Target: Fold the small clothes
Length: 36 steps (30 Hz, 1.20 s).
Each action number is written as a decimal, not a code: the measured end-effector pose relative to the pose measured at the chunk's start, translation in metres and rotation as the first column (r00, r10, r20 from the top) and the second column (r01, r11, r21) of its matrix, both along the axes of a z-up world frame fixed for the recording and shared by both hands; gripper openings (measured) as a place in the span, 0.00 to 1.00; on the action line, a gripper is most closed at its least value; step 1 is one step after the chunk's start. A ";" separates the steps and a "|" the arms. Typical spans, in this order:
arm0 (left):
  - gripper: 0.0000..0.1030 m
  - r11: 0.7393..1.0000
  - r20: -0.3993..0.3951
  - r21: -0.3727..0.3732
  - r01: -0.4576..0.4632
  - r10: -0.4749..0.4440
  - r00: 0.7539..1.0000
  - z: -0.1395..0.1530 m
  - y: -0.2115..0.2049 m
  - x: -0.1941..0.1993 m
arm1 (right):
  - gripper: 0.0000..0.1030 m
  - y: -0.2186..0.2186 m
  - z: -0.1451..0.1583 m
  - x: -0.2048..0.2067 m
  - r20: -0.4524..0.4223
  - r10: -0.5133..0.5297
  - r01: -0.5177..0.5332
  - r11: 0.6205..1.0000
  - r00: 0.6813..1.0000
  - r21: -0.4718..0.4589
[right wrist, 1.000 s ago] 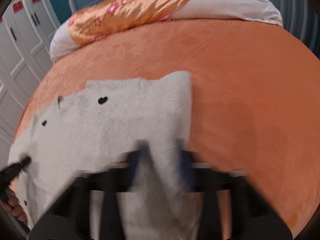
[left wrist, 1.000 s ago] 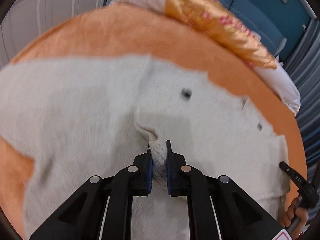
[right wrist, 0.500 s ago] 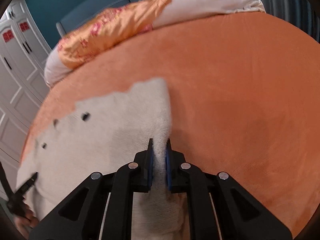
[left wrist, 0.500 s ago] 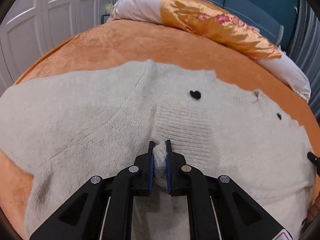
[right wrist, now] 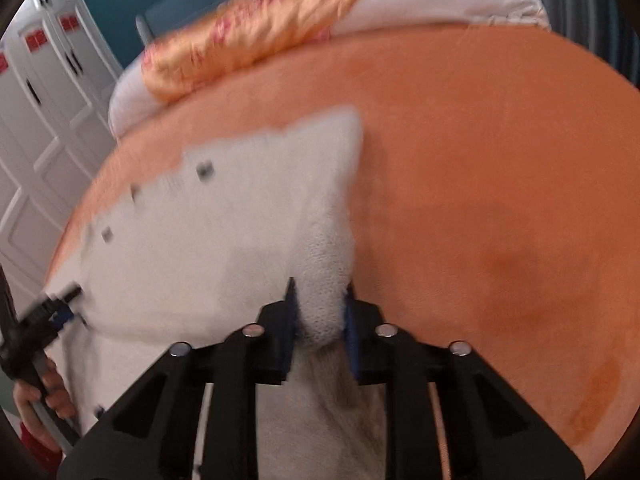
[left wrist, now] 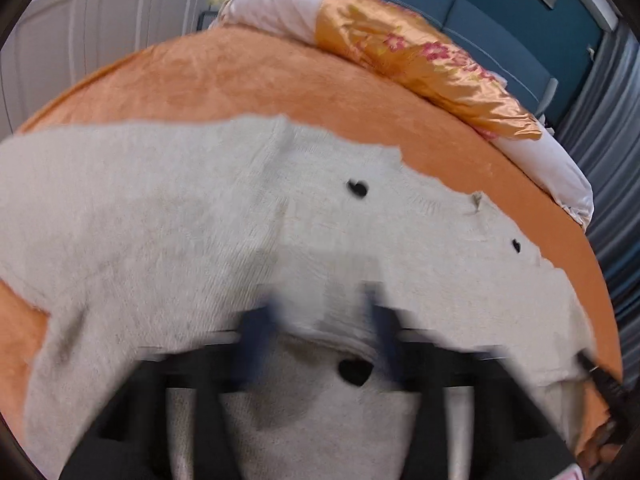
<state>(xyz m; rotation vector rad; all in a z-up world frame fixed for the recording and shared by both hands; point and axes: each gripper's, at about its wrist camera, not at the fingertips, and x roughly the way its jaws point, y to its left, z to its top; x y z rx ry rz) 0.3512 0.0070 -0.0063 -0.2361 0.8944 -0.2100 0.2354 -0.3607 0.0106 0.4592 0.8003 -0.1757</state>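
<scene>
Badly smeared in the left wrist view: left gripper (left wrist: 320,320) shows only as dark blurred fingers with jaws apart, cardigan (left wrist: 180,220) lying loose between them, nothing pinched. Lower part of the gripper cut off by the frame. Spread flat on the orange bed (left wrist: 240,76), grey cardigan with small dark heart buttons (left wrist: 357,188). In the right wrist view, right gripper (right wrist: 320,312) opening, a fold of knit still between the blue pads (right wrist: 351,336), which no longer squeeze it. Pillow (right wrist: 256,52) blurred. Red cupboard labels (right wrist: 36,42) unreadable. No legible writing anywhere.
</scene>
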 end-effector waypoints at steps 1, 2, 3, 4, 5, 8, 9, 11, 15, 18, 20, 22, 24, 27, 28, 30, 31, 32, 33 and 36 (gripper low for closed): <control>0.10 1.000 0.011 -0.010 0.002 -0.002 1.000 0.004 0.001 0.000 | 0.15 -0.002 0.013 -0.007 0.053 -0.015 0.015 1.000 0.998 -0.001; 0.10 1.000 0.017 -0.013 0.000 0.000 1.000 0.005 0.001 0.000 | 0.15 -0.006 0.024 -0.013 0.095 -0.032 0.032 0.999 0.995 0.002; 0.10 1.000 0.012 0.009 0.005 -0.006 1.000 0.002 -0.001 0.002 | 0.15 -0.012 0.030 -0.020 0.126 -0.057 0.056 0.998 0.990 0.009; 0.10 0.999 -0.006 0.035 0.013 -0.013 1.000 -0.005 -0.004 0.004 | 0.15 -0.017 0.026 -0.021 0.112 -0.072 0.072 0.997 0.991 0.001; 0.09 0.999 -0.032 0.048 0.020 -0.019 0.999 -0.014 -0.007 0.006 | 0.15 -0.023 0.006 -0.015 0.031 -0.080 0.081 0.997 0.996 -0.015; 0.09 0.997 -0.008 0.072 0.012 -0.012 1.000 -0.021 -0.010 0.001 | 0.16 -0.030 -0.033 -0.006 -0.083 -0.071 0.072 0.997 0.994 0.013; 0.09 0.997 -0.007 0.077 0.011 -0.010 1.000 -0.021 -0.010 0.000 | 0.18 -0.031 -0.023 -0.006 -0.082 -0.073 0.074 0.997 0.994 0.011; 0.10 0.996 0.002 0.091 0.009 -0.010 1.000 -0.023 -0.012 -0.001 | 0.19 -0.031 -0.005 -0.008 -0.075 -0.110 0.111 0.994 0.991 0.009; 0.11 0.989 0.027 0.149 0.008 -0.012 1.000 -0.026 -0.019 -0.004 | 0.17 -0.020 0.030 -0.029 0.049 -0.168 0.171 0.984 0.984 -0.052; 0.11 0.985 0.037 0.171 0.005 -0.012 0.999 -0.026 -0.021 -0.006 | 0.11 0.009 0.035 -0.022 0.062 -0.047 0.054 0.992 0.997 -0.116; 0.12 0.985 0.040 0.175 0.001 -0.008 0.999 -0.026 -0.021 -0.006 | 0.05 0.020 0.008 -0.008 -0.048 -0.016 0.008 0.986 0.999 -0.166; 0.12 0.983 0.039 0.184 -0.001 -0.006 0.999 -0.027 -0.021 -0.006 | 0.00 0.017 -0.021 -0.004 -0.114 -0.050 0.032 0.988 0.992 -0.151; 0.12 0.980 0.044 0.199 -0.002 -0.007 0.999 -0.027 -0.023 -0.006 | 0.00 0.015 -0.027 -0.012 -0.075 -0.057 0.046 0.989 0.996 -0.143; 0.12 0.978 0.052 0.210 -0.004 -0.007 0.999 -0.028 -0.024 -0.007 | 0.00 0.021 -0.026 -0.013 -0.086 -0.063 0.044 0.977 0.994 -0.208; 0.12 0.977 0.053 0.213 -0.005 -0.007 0.999 -0.028 -0.025 -0.007 | 0.00 0.023 -0.024 -0.013 -0.087 -0.063 0.043 0.975 0.994 -0.219; 0.12 0.975 0.056 0.222 -0.006 -0.007 0.998 -0.028 -0.026 -0.007 | 0.00 0.023 -0.025 -0.006 -0.090 -0.062 0.041 0.974 0.994 -0.221; 0.12 0.974 0.057 0.226 -0.006 -0.007 0.998 -0.028 -0.027 -0.007 | 0.00 0.025 -0.026 -0.005 -0.086 -0.063 0.043 0.975 0.994 -0.220; 0.12 0.973 0.058 0.229 -0.007 -0.007 0.998 -0.028 -0.027 -0.007 | 0.00 0.027 -0.027 -0.006 -0.083 -0.064 0.044 0.974 0.994 -0.222; 0.12 0.972 0.060 0.233 -0.007 -0.007 0.998 -0.028 -0.028 -0.007 | 0.00 0.028 -0.028 -0.005 -0.082 -0.065 0.044 0.973 0.995 -0.228; 0.13 0.972 0.061 0.235 -0.010 -0.004 0.998 -0.028 -0.028 -0.008 | 0.00 0.035 -0.030 -0.005 -0.074 -0.065 0.045 0.968 0.995 -0.247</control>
